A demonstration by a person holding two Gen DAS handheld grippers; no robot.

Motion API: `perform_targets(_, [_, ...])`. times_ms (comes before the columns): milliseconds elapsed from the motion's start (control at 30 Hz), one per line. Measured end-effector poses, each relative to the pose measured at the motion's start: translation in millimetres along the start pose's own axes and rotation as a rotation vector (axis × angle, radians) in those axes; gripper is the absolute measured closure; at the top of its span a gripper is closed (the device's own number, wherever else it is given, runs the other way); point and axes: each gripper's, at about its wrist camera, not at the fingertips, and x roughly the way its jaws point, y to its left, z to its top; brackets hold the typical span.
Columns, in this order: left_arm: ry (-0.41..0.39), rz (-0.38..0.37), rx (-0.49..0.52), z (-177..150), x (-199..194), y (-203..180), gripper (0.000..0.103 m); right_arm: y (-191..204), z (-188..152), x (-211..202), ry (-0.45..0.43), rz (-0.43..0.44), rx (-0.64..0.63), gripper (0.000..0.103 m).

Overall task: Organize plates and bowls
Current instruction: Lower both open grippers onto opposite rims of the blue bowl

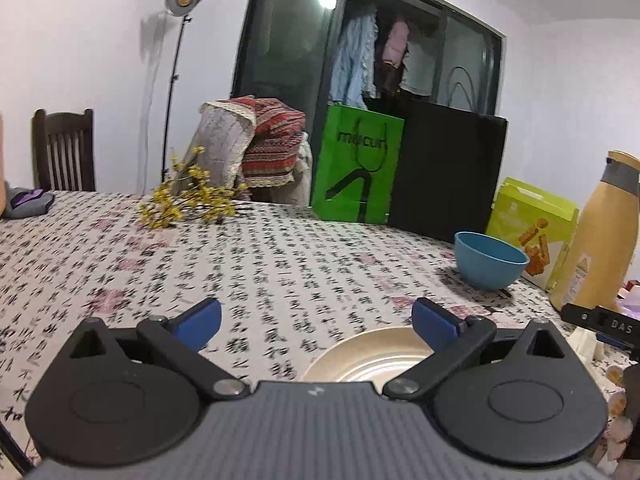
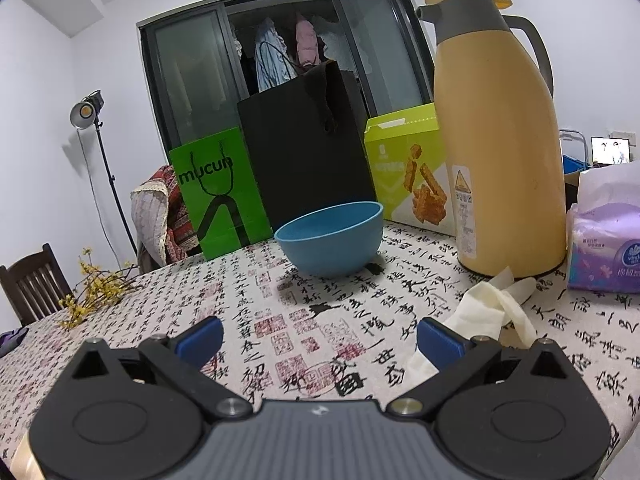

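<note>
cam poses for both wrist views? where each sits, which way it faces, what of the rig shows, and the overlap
Left wrist: on the left gripper, low over the table, facing the far wall; both blue fingers open, cream plate just below, right gripper's tip at right edge.
Right wrist: on the right gripper, facing the blue bowl and yellow thermos; fingers open, empty.
Shared: bowl, thermos, green bag, black bag.

A green paper bag (image 2: 218, 192) reads "mucun" in black letters. Just right of it stands a plain black bag (image 2: 304, 148). The worktop's tablecloth (image 2: 360, 320) carries printed Chinese calligraphy and red seal stamps.
</note>
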Motion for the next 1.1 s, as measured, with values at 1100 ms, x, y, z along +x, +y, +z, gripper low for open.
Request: perform_targets(1100, [0.123,-0.086,0.059,100.1,142.5,-134.1,0.0,-18.0,120.5,78.2,0.008,-0.06,0.115,0.0])
